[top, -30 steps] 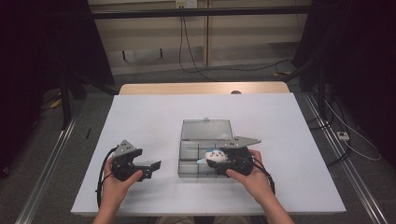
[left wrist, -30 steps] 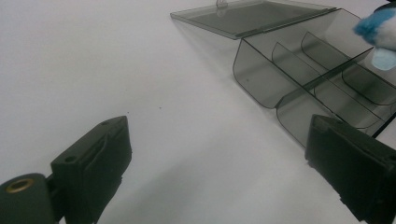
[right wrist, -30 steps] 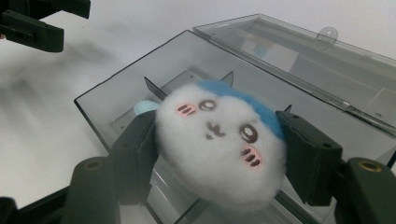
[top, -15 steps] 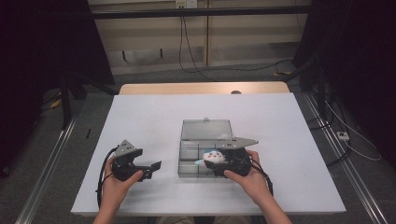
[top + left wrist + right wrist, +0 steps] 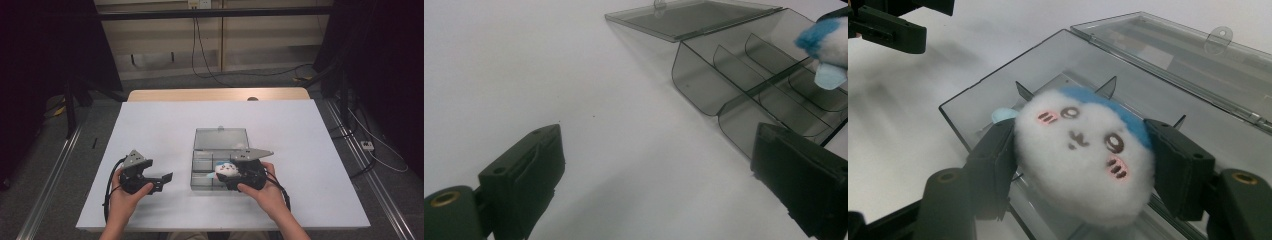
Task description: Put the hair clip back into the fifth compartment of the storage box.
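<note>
A white plush toy [image 5: 1083, 150] with a blue top and a drawn face sits between the jaws of my right gripper [image 5: 1078, 132], which is shut on it. The toy [image 5: 227, 169] hangs just over the front compartments of a clear grey plastic box [image 5: 201, 170]; the box's lid [image 5: 221, 138] lies folded back flat. My left gripper [image 5: 162, 181] rests on the table to the left of the box, jaws open with nothing between them. In the left gripper view the gripper [image 5: 659, 135] faces the box [image 5: 724, 75], with the toy [image 5: 826, 47] at the right edge.
The box has several divided compartments [image 5: 998, 95] and its lid [image 5: 1168, 45] carries a small hang tab. The white table [image 5: 160, 130] spreads wide around the box. My left gripper [image 5: 893, 25] shows at the top left of the right gripper view.
</note>
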A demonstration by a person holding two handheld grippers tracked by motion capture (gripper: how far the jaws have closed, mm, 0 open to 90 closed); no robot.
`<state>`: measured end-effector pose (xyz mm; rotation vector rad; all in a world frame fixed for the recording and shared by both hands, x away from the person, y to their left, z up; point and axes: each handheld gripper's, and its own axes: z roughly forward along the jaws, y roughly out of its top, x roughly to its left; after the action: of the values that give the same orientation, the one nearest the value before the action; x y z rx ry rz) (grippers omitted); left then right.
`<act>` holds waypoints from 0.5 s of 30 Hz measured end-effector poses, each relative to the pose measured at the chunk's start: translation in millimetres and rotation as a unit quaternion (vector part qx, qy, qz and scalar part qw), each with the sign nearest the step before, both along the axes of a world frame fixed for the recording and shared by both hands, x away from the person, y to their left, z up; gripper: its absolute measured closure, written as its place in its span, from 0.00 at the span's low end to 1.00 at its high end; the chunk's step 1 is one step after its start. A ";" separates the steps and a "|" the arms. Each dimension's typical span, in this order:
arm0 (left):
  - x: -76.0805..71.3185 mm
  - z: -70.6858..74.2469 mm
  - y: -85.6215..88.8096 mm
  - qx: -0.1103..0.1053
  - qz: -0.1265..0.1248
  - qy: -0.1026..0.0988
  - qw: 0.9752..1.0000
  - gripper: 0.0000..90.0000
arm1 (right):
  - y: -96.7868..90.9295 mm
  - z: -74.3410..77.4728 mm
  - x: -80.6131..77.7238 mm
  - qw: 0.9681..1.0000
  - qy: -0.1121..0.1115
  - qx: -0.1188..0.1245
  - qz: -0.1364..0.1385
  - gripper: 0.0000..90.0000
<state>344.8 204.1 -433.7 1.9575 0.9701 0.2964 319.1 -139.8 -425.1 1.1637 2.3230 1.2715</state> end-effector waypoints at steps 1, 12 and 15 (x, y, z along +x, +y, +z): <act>-0.1 0.0 -0.1 0.000 0.000 0.000 1.000 0.08 | -0.1 -0.3 0.2 1.000 0.000 0.000 0.000 0.36; -0.6 0.2 -0.4 0.001 -0.004 0.000 1.000 0.08 | 0.1 -2.5 0.9 1.000 0.003 0.001 -0.006 0.36; -0.6 1.1 -0.4 0.002 -0.004 -0.001 1.000 0.08 | 0.0 -2.8 1.6 1.000 0.004 0.001 -0.007 0.36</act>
<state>344.1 203.7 -432.7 1.9641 0.9614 0.2952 320.7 -139.8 -428.0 1.1865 2.3144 1.2673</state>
